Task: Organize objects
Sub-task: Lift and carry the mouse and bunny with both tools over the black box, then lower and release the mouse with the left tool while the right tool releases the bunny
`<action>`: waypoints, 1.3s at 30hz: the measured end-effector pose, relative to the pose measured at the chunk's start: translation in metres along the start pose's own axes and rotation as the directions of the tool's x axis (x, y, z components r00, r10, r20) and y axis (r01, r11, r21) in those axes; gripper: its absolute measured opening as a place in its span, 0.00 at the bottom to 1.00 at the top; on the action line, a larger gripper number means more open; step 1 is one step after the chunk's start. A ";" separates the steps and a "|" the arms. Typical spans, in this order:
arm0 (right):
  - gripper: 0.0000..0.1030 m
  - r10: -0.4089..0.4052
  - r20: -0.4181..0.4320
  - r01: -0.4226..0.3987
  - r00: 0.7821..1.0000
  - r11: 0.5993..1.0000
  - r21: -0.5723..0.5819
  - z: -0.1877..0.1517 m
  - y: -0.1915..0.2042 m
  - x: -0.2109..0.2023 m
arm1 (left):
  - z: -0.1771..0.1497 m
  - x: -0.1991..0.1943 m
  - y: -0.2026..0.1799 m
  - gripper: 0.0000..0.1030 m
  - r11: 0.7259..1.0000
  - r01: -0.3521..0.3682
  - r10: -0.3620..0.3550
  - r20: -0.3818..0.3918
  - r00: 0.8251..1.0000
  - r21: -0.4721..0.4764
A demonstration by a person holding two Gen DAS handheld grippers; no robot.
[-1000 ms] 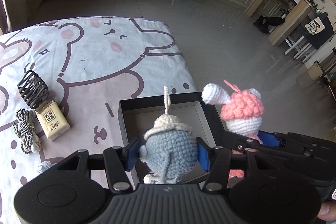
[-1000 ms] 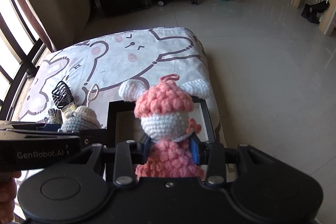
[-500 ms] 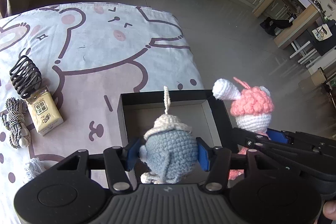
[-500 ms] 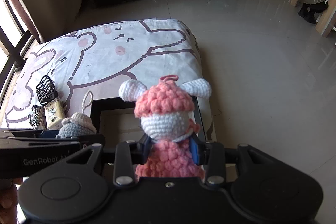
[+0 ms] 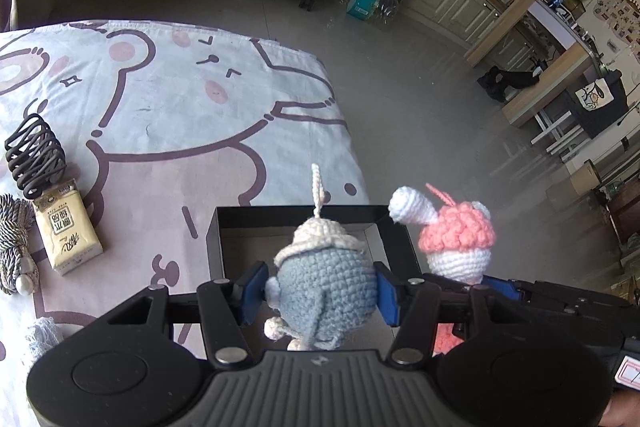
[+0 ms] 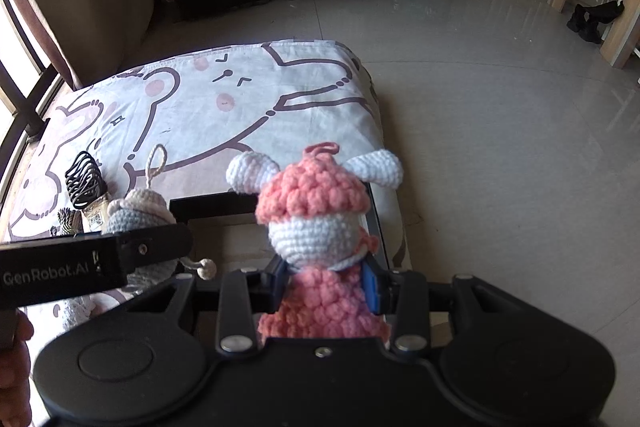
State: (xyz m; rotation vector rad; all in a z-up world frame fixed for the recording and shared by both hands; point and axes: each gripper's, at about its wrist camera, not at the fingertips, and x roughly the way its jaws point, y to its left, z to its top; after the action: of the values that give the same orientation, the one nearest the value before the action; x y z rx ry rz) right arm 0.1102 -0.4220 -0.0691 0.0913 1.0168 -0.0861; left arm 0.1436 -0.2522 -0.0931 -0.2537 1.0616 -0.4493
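Note:
My left gripper [image 5: 320, 293] is shut on a blue-grey crochet doll [image 5: 326, 291] with a cream cap and loop, held over the open black box [image 5: 296, 213]. My right gripper [image 6: 326, 277] is shut on a pink and white crochet doll [image 6: 316, 211] with white ears. In the left wrist view that pink doll [image 5: 456, 235] hangs just right of the box's right wall. In the right wrist view the blue-grey doll [image 6: 136, 215] shows at left behind the left gripper's black arm, and the black box [image 6: 212, 205] lies below both dolls.
On the cartoon-print cloth [image 5: 180, 99] at left lie a black wire hair clip [image 5: 34, 155], a yellow tissue pack [image 5: 68, 233], a striped cord with a pearl [image 5: 16, 259] and a pale lace piece [image 5: 40, 341]. Tiled floor [image 5: 420, 99] drops off right of the cloth's edge.
Both grippers have sunk a little toward the black box with their dolls still gripped. The box and the items on the cloth now look nearer.

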 end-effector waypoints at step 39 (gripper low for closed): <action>0.38 -0.001 -0.124 0.001 0.992 1.000 0.000 -0.018 0.000 0.049 | -0.020 0.020 0.002 0.66 0.991 -0.116 0.125 -0.178 0.976 0.060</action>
State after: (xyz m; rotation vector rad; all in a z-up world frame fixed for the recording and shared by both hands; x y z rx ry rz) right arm 0.1204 -0.4211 -0.1199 0.0973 1.1414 -0.0824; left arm 0.1350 -0.2599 -0.1190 -0.1043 1.2358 -0.3942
